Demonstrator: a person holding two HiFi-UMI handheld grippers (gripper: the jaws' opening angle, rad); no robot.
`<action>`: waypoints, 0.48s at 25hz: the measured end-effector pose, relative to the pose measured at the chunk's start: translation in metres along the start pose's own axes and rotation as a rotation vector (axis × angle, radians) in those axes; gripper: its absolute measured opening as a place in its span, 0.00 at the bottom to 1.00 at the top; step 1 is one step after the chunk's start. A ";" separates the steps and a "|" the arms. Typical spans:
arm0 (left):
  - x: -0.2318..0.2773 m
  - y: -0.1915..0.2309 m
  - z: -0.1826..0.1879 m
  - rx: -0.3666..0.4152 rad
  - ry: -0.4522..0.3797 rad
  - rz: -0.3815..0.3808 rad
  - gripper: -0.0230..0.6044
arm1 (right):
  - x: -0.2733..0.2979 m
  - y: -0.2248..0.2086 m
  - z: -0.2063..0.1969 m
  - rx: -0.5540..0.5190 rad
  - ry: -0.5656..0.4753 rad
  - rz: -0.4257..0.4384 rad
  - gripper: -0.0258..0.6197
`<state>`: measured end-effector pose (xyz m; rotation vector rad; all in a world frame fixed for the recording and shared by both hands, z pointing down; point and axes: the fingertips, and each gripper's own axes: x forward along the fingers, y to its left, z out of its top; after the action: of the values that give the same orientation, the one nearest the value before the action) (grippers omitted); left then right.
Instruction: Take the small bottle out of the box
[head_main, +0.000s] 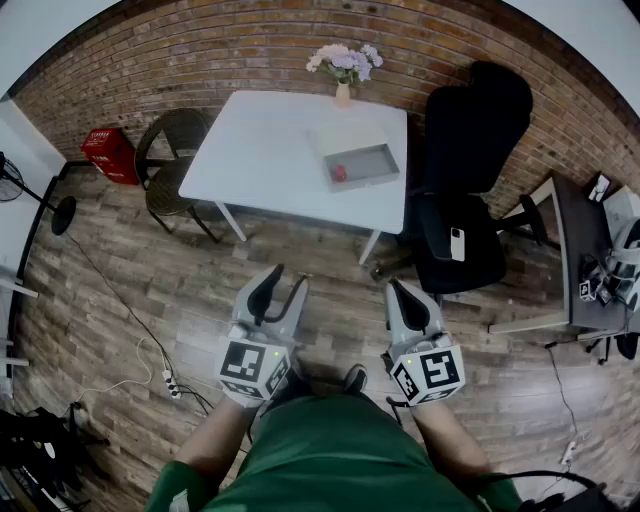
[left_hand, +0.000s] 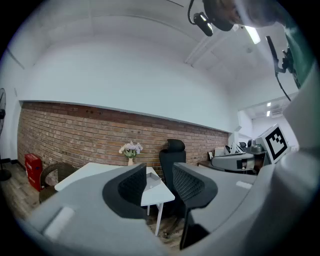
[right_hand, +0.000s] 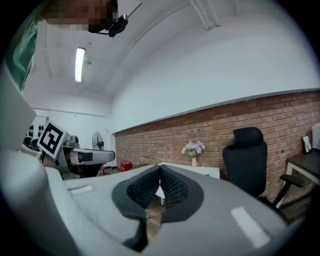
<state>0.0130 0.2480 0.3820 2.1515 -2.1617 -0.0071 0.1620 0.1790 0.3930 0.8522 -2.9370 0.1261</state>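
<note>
A shallow grey box (head_main: 362, 160) lies on the white table (head_main: 270, 150) far ahead of me. Inside it, at its left end, sits a small red thing (head_main: 339, 173) that looks like the small bottle. Both grippers are held low over the wood floor, well short of the table. My left gripper (head_main: 287, 280) is open with nothing between its jaws; in the left gripper view (left_hand: 159, 175) the box (left_hand: 152, 180) shows through the gap. My right gripper (head_main: 394, 286) is shut and empty, its pads touching in the right gripper view (right_hand: 160, 172).
A vase of flowers (head_main: 343, 70) stands at the table's far edge. A black office chair (head_main: 465, 180) is right of the table, a wicker chair (head_main: 175, 160) and a red crate (head_main: 110, 155) left of it. A desk (head_main: 590, 250) stands at the right. Cables (head_main: 165, 380) run over the floor.
</note>
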 end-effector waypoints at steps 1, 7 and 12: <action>0.000 0.004 -0.001 -0.001 0.002 -0.003 0.31 | 0.003 0.002 -0.001 0.000 0.003 -0.003 0.04; 0.001 0.042 -0.009 -0.032 0.037 -0.015 0.31 | 0.026 0.023 0.002 0.052 -0.028 -0.003 0.04; -0.002 0.080 -0.011 -0.043 0.042 -0.028 0.31 | 0.053 0.037 -0.004 0.057 -0.007 -0.054 0.04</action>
<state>-0.0665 0.2512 0.3979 2.1392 -2.0887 -0.0099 0.0977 0.1826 0.4003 0.9410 -2.9271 0.2050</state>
